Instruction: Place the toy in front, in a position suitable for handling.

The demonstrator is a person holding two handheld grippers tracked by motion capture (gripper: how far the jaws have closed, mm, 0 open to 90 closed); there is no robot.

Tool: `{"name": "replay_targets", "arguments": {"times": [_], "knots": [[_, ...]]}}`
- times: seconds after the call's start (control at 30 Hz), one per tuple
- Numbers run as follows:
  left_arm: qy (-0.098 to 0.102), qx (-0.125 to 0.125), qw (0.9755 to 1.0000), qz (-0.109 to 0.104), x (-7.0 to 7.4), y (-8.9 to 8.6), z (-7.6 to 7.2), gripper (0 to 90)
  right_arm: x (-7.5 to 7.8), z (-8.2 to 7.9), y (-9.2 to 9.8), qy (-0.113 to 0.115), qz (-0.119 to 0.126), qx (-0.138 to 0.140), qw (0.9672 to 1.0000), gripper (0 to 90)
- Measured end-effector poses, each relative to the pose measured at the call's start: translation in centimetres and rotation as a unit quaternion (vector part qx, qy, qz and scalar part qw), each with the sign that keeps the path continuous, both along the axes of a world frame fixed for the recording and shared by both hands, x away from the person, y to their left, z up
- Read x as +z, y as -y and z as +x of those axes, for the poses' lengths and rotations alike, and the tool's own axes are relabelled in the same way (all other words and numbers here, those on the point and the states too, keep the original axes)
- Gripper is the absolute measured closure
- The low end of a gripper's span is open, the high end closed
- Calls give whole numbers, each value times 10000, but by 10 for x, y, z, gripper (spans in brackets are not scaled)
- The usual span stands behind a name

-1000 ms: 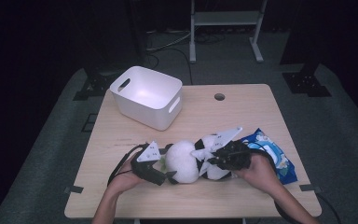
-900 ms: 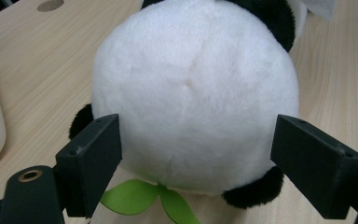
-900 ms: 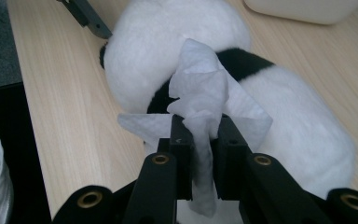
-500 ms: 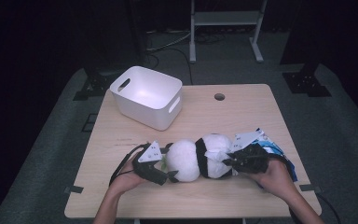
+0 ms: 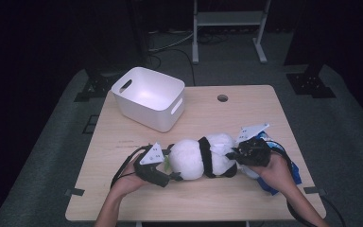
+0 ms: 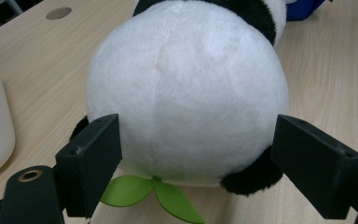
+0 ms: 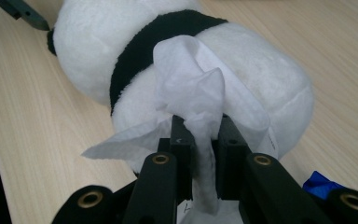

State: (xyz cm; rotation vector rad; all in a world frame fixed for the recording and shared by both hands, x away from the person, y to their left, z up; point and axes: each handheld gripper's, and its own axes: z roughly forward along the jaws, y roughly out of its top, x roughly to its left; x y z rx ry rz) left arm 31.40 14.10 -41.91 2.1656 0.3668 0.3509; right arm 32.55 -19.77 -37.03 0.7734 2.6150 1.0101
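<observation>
A plush panda [image 5: 203,158] lies on its side on the desk [image 5: 227,113], toward the near edge, its length running from nine to three o'clock in the high view. A black band crosses its white body about halfway along.

The left tongs [image 5: 172,176] sit at the nine o'clock end of the panda. In the left gripper view the jaws stand wide, one on each side of the round white end of the panda [image 6: 186,88], close against the fur; whether the pads press on it I cannot tell. A green leaf [image 6: 154,193] pokes out from under the toy between the jaws, flat on the desk.

The right tongs [image 5: 234,155] are at the three o'clock end. In the right gripper view the jaws are narrow and pinch a crumpled white tissue [image 7: 200,102], which drapes over the panda [image 7: 168,60] and touches its fur at twelve o'clock from the jaws.

A blue packet [image 5: 283,177] lies under the right hand [image 5: 272,168], at the panda's three o'clock end and partly hidden.

A white tub [image 5: 149,97] with slot handles stands at about eleven o'clock from the panda, well apart from it. A small round hole [image 5: 222,98] in the desk lies near the far edge, at twelve o'clock.
</observation>
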Motion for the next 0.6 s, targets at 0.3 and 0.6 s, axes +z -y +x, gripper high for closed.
{"name": "replay_targets", "arguments": {"times": [0.3,0.6], "knots": [[-16,36,10000,67,-3,2,1,151,3,-4,-5,202,-18,-14,9998,791],[0,33,10000,70,-3,3,1,151,9,-17,-38,344,-22,503,9981,787]]}}
